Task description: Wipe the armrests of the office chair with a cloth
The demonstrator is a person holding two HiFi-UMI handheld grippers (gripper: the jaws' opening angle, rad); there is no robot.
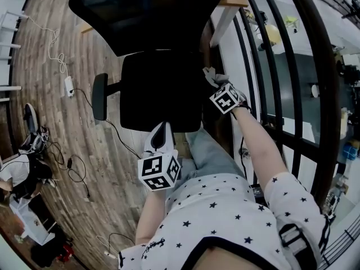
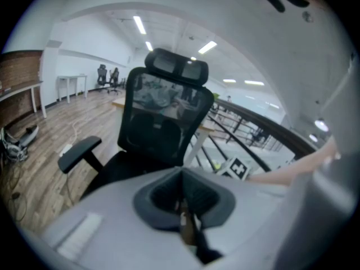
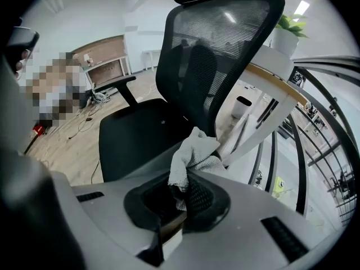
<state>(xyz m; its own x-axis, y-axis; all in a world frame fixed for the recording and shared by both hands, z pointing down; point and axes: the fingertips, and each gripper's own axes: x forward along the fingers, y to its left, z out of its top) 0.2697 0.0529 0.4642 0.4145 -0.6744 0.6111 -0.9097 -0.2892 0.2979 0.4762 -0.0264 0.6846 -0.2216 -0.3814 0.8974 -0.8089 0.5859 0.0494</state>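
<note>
Centre of the head view, chair: a black mesh-backed office chair [image 1: 160, 89] is seen from above on a wood-plank floor [image 1: 107, 173].
Head view, right gripper: the right gripper [image 1: 212, 79] sits at the right edge of the seat, clamped on a crumpled pale grey cloth [image 1: 211, 73].
Head view, left gripper: the left gripper [image 1: 161, 129] hangs at lower centre, just before the seat's front edge and apart from the cloth.
Head view, armrests: the black padded armrest [image 1: 99, 96] left of the seat is bare, with neither gripper near it. The opposite armrest would lie under the right gripper and cannot be made out.
Left gripper view, jaws: the left gripper [image 2: 183, 204] has its jaws pressed together with nothing between them.
Left gripper view, chair: the chair [image 2: 163, 122] fills the centre, and the armrest [image 2: 79, 152] at middle left is untouched.
Right gripper view, jaws: the right gripper [image 3: 179, 198] pinches the cloth [image 3: 194, 156], which bunches upward at frame centre.
Right gripper view, surroundings: a white desk leg [image 3: 264, 114] runs behind the cloth. The far armrest [image 3: 121, 82] at upper left is well apart from it.
Progress: the cloth is in hand and at the chair's right side, so wiping there looks begun or about to begin, though contact cannot be confirmed. The left-of-frame armrest seems still to be wiped.
</note>
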